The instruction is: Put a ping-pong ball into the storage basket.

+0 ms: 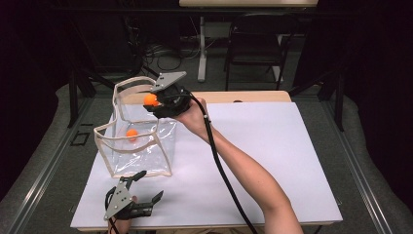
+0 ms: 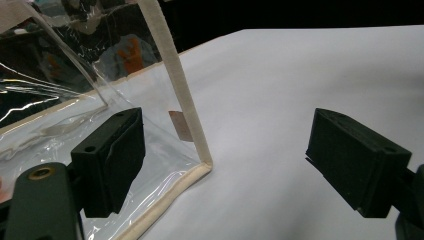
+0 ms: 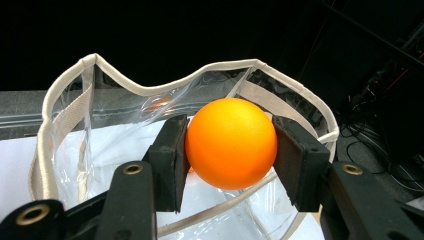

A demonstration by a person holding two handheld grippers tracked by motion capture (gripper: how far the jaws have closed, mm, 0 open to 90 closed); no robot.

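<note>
Up at the far rim of the clear bag, the right gripper is clamped on an orange ball, one jaw pressed to each side of it, above the bag's open mouth. Inside the bag lies a second orange ball. Nearer the person, the left gripper rests on the white table just beside the bag's corner, jaws wide apart around nothing.

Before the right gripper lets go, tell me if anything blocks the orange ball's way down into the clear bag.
Nothing visible does. The right gripper holds the orange ball over the clear bag, whose cream-edged mouth stands open beneath it. Another orange ball already lies inside, off to one side.
</note>
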